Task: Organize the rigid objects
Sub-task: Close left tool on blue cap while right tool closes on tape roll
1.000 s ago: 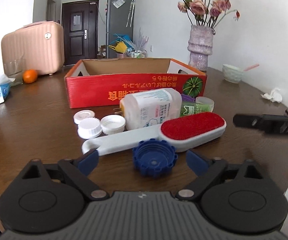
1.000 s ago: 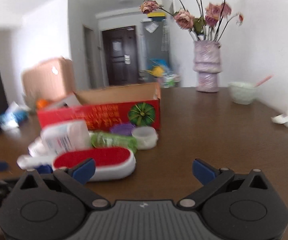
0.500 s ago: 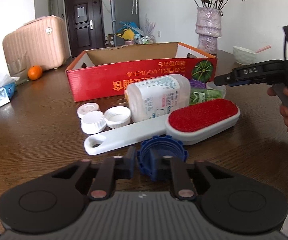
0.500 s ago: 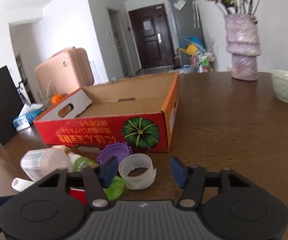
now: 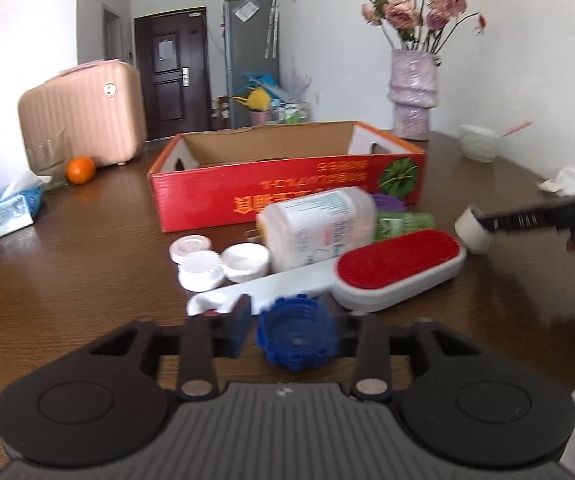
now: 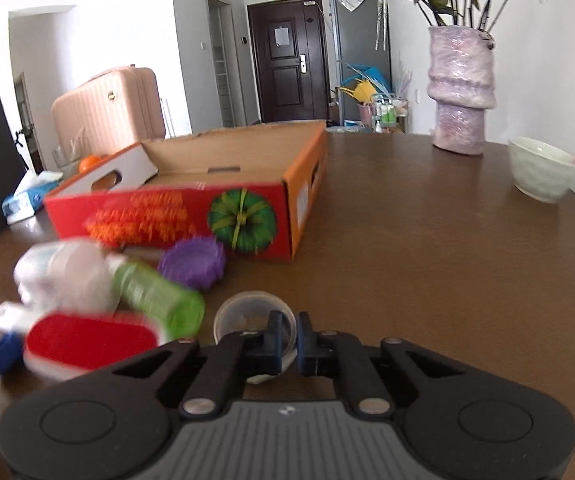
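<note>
Blue cap [image 5: 295, 338]: low centre of the left wrist view, on the counter [image 5: 87, 280], just in front of the lint brush [image 5: 395, 268] handle. My left claw [image 5: 289, 316] straddles it and its jaws have just been opening. The cap sits between them, with a sliver of gap showing at the left pad, so I read it as not gripped.

- Handling, my judgement: hard moulded plastic, light, ridged rim. The ridges should give bite. Best taken across the outer rim, pads square, since it may skate on the polished wood if nudged from one side.
- Red box [image 5: 287, 196]: mid frame behind the clutter, open top, looks empty. The likely destination.
- Clear ring [image 6: 247, 312]: low centre of the right wrist view. My right claw [image 6: 291, 332] is clamped together on its thin wall, one pad inside and one outside. The left view shows it at the right edge, clear of the counter.
- Handling: thin-walled and very light, and it may flex or twist in the pinch. I would keep it level on the way to the box.
</note>
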`<state>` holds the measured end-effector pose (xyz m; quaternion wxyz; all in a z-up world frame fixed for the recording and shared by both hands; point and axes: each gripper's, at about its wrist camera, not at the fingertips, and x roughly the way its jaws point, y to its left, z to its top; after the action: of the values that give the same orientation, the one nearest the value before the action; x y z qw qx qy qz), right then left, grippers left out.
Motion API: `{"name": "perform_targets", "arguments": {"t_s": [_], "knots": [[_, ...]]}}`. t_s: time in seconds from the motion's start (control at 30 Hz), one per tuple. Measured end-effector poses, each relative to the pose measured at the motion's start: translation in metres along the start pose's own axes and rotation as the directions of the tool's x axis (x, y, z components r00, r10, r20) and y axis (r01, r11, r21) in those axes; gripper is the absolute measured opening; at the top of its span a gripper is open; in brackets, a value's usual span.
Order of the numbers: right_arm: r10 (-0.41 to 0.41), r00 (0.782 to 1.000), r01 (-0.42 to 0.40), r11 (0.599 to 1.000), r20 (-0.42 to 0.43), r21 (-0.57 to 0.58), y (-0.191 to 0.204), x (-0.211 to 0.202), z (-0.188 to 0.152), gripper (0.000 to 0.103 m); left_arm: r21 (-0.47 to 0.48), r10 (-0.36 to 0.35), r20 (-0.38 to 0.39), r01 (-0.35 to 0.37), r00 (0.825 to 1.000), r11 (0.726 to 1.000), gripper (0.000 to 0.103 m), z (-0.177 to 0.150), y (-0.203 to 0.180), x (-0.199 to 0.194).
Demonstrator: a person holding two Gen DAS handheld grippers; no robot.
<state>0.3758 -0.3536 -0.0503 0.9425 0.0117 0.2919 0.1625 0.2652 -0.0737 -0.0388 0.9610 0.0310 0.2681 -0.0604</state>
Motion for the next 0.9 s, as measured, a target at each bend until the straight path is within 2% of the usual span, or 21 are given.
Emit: {"name": "perform_targets", "arguments": {"t_s": [0.13,0.2,0.23,0.3,0.4,0.47,0.57,0.73,0.77,0.9], "knots": [[0.061,0.998,-0.061,0.998,-0.01,-0.001,0.02,-0.029,-0.024,0.008,0.009,0.023,-0.05,-0.023,0.998,1.0,0.055,-0.004,-0.007,0.009],[0.098,0.995,-0.098,0.995,-0.001,0.011,0.029,-0.039,-0.033,0.014,0.001,0.018,-0.064,-0.018,0.998,1.0,0.059,-0.005,-0.005,0.014],[0.109,0.994,-0.109,0.994,0.007,0.006,0.034,-0.043,-0.036,0.015,-0.003,0.016,-0.066,-0.017,0.998,1.0,0.064,-0.005,-0.005,0.016],[0.11,0.993,-0.111,0.994,0.038,0.003,0.039,-0.054,-0.039,0.034,-0.016,0.021,-0.066,-0.022,0.998,1.0,0.073,-0.005,-0.003,0.018],[0.119,0.989,-0.122,0.992,0.084,0.025,0.041,-0.068,-0.043,0.052,-0.003,-0.004,-0.067,0.004,0.998,1.0,0.073,-0.006,-0.006,0.022],[0.13,0.986,-0.133,0.991,0.102,0.03,0.044,-0.075,-0.048,0.054,0.013,-0.006,-0.079,0.007,0.997,1.0,0.072,-0.007,-0.008,0.026],[0.145,0.985,-0.15,0.988,0.096,0.039,0.047,-0.071,-0.05,0.057,0.018,0.005,-0.099,-0.003,0.995,1.0,0.055,-0.008,-0.007,0.032],[0.079,0.996,-0.079,0.997,0.049,0.004,0.06,-0.052,-0.051,0.054,0.013,0.029,-0.08,-0.028,0.996,1.0,0.055,-0.008,-0.003,0.026],[0.059,0.997,-0.058,0.998,0.046,-0.012,0.064,-0.049,-0.05,0.042,0.021,0.034,-0.069,-0.033,0.997,0.999,0.055,-0.008,-0.002,0.022],[0.014,0.998,-0.012,0.999,0.053,-0.046,0.071,-0.05,-0.053,0.042,0.023,0.051,-0.028,-0.05,0.998,0.998,0.055,-0.009,0.002,0.001]]}}
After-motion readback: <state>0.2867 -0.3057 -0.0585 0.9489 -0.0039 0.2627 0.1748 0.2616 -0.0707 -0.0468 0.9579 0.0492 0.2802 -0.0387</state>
